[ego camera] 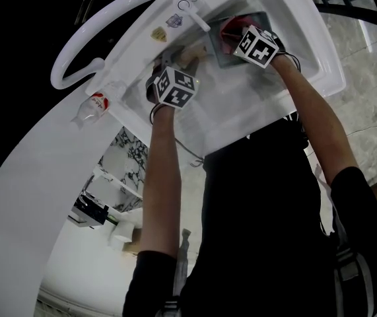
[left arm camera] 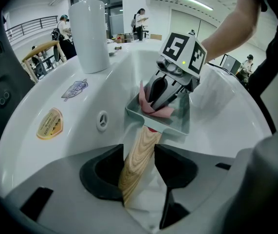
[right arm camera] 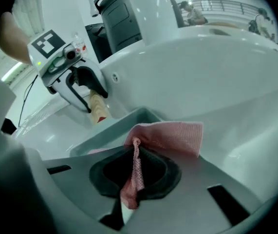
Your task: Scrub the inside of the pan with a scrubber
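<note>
Both grips are set: left tongs [left arm camera: 139, 156] pinch the wooden handle [left arm camera: 144, 141] of the pan [left arm camera: 178, 126], right tongs [right arm camera: 136, 179] pinch the pink scrubber [right arm camera: 170, 135] inside it, and the scrubbing itself looks mostly left to do.

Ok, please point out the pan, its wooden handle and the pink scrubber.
pan [left arm camera: 173, 126], left gripper view, front wall.
wooden handle [left arm camera: 138, 154], left gripper view, the grain just beyond the jaws.
pink scrubber [right arm camera: 173, 133], right gripper view, the flat mesh flap.

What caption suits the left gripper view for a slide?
Left gripper holds the pan by its wooden handle; right gripper holds a pink scrubber inside it.
</note>
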Action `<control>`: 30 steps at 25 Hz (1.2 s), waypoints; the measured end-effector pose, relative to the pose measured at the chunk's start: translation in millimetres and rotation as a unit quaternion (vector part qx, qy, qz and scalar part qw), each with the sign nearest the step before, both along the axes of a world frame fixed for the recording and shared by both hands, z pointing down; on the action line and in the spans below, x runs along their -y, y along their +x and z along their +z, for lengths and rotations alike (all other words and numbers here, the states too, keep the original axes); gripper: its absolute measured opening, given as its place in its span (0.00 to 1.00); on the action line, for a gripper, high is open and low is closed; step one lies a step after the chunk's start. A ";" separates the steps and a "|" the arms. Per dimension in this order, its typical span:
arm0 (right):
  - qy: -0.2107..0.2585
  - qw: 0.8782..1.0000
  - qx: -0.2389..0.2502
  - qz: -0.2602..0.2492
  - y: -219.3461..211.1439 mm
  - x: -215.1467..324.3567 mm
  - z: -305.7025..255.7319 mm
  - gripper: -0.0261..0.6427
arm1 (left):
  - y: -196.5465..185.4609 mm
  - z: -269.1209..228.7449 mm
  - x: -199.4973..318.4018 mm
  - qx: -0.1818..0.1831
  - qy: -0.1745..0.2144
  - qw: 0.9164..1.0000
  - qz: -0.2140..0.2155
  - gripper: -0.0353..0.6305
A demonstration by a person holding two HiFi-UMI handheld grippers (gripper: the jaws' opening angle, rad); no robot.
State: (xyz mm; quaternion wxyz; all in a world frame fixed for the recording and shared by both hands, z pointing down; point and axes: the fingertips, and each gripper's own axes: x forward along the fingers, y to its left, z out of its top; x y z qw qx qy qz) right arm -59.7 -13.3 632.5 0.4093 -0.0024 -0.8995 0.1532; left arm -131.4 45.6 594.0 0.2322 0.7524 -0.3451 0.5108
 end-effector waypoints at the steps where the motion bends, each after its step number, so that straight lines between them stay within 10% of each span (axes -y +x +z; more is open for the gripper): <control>1: 0.013 1.000 0.004 0.018 -1.1 7.1 -0.2 0.09 | 0.2 0.2 -0.2 0.000 -0.001 1.000 0.000 0.36; 8: 0.078 0.992 -0.022 0.093 14.5 40.9 3.6 0.09 | 0.0 1.0 -0.4 0.001 -0.002 1.000 0.000 0.36; 14: -0.034 0.999 -0.036 -0.001 20.7 -13.5 4.7 0.09 | -0.4 0.3 -0.5 0.002 -0.001 1.000 0.000 0.36; 23: -0.179 0.974 -0.084 -0.108 42.5 -70.0 8.0 0.09 | 0.0 0.2 -0.8 0.001 -0.002 1.000 -0.001 0.36; 30: -0.064 0.992 -0.084 -0.068 43.6 -34.8 8.8 0.09 | -0.5 0.2 -0.9 0.002 0.002 1.000 0.002 0.36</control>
